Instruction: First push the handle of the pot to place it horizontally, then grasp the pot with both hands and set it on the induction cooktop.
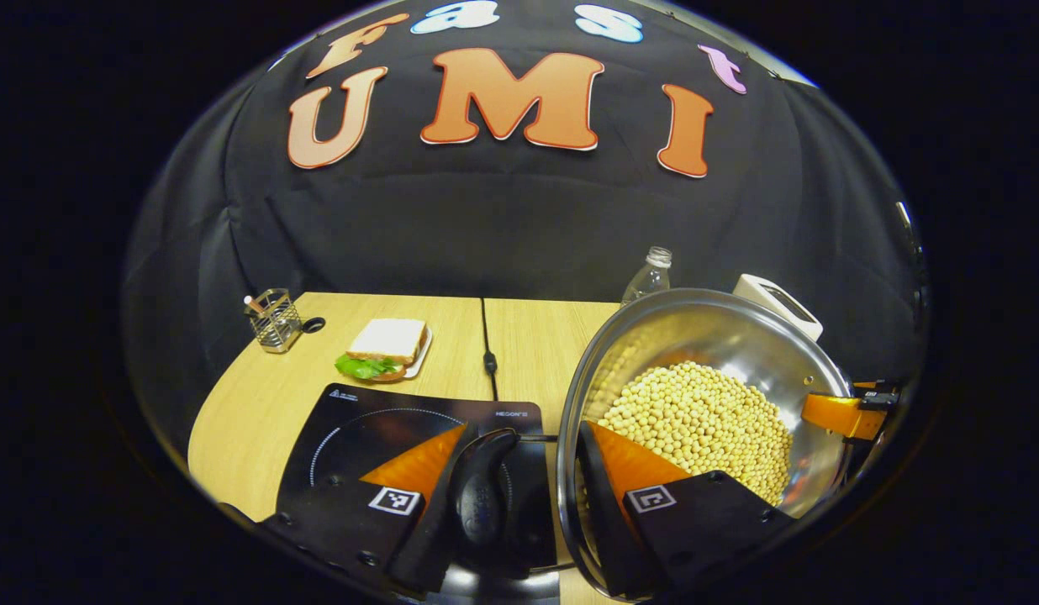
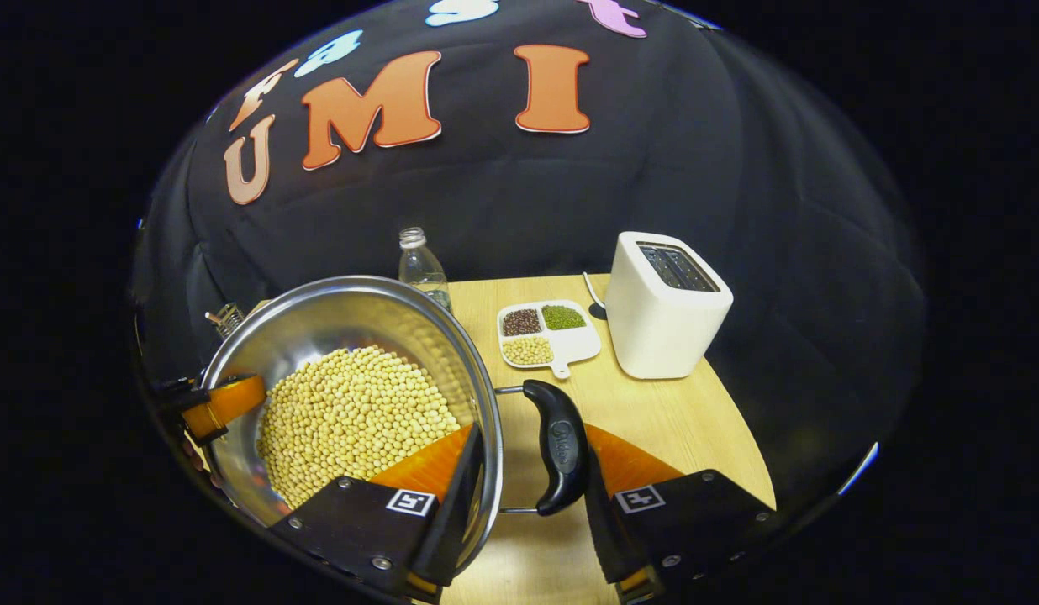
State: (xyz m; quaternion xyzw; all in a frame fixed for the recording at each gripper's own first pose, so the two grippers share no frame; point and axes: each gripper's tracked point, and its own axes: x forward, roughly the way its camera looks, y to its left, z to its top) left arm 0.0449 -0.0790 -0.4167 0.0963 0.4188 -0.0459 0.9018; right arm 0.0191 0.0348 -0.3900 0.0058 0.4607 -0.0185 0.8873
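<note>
A steel pot point(image 1: 721, 336) full of pale beans point(image 1: 696, 420) sits at the right of the left gripper view, its rim overlapping the black induction cooktop point(image 1: 351, 437). My left gripper point(image 1: 528, 433) is shut on the pot's black side handle point(image 1: 486, 496), one finger outside the handle and the other inside the rim. In the right gripper view, my right gripper point(image 2: 532, 430) grips the pot point(image 2: 343, 315) the same way at its other handle point(image 2: 560, 445). Each view shows the other gripper at the far rim point(image 1: 847, 416) point(image 2: 217, 407). Whether the pot rests on the table I cannot tell.
A sandwich on a plate point(image 1: 385, 349), a wire holder point(image 1: 276, 319) and a black cable point(image 1: 488, 353) lie behind the cooktop. A clear bottle point(image 2: 420, 265), a white divided tray of beans point(image 2: 545, 336) and a white toaster point(image 2: 662, 311) stand on the wooden table's right side.
</note>
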